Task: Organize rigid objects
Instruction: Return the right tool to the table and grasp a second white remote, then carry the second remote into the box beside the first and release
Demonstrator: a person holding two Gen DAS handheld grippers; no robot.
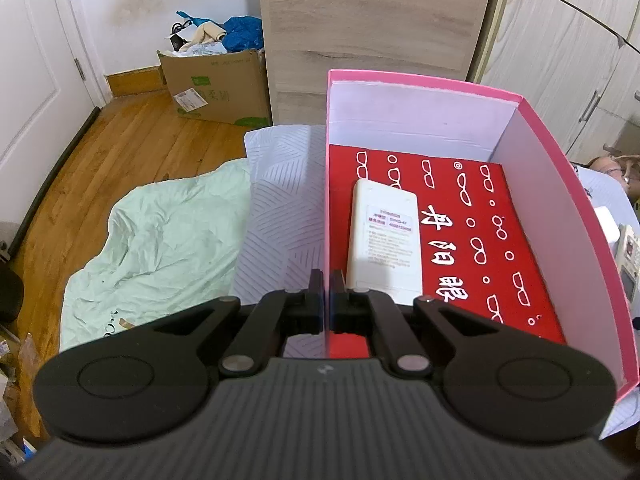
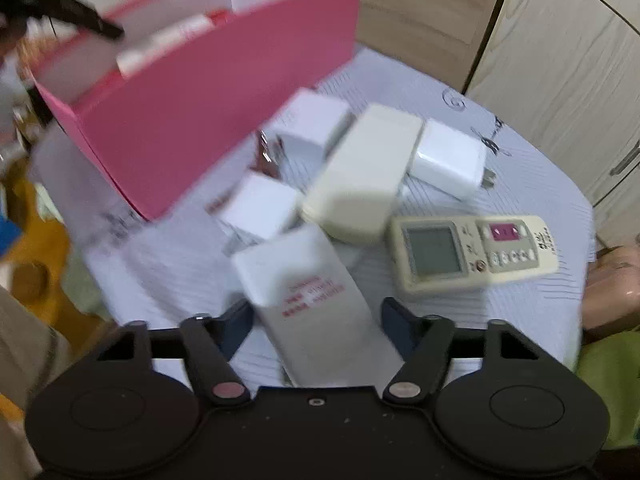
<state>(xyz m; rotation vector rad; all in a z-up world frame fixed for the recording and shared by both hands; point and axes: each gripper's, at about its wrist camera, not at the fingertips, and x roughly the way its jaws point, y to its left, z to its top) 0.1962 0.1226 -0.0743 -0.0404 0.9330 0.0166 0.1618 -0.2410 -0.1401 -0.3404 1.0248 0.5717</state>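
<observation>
Left gripper (image 1: 327, 280) pinching pink box (image 1: 560, 184) wall; right gripper (image 2: 316, 320) spread around red-lettered white remote (image 2: 316, 304), writing unreadable.

1. The left wrist camera sits just behind the left gripper (image 1: 327, 288), looking forward and down along the pink box (image 1: 560, 184) from its near left wall, close enough that the box fills the right half of the view; wooden floor (image 1: 132, 136) and a wardrobe (image 1: 360, 20) lie beyond.
2. The right wrist camera sits behind the right gripper (image 2: 316, 320), tilted down at the white table cover (image 2: 520, 184), very near and blurred.
3. Both views share the pink box (image 2: 208, 112), here seen from outside, and the remote with a screen (image 2: 472, 252), at the left view's right edge (image 1: 628, 256).
</observation>
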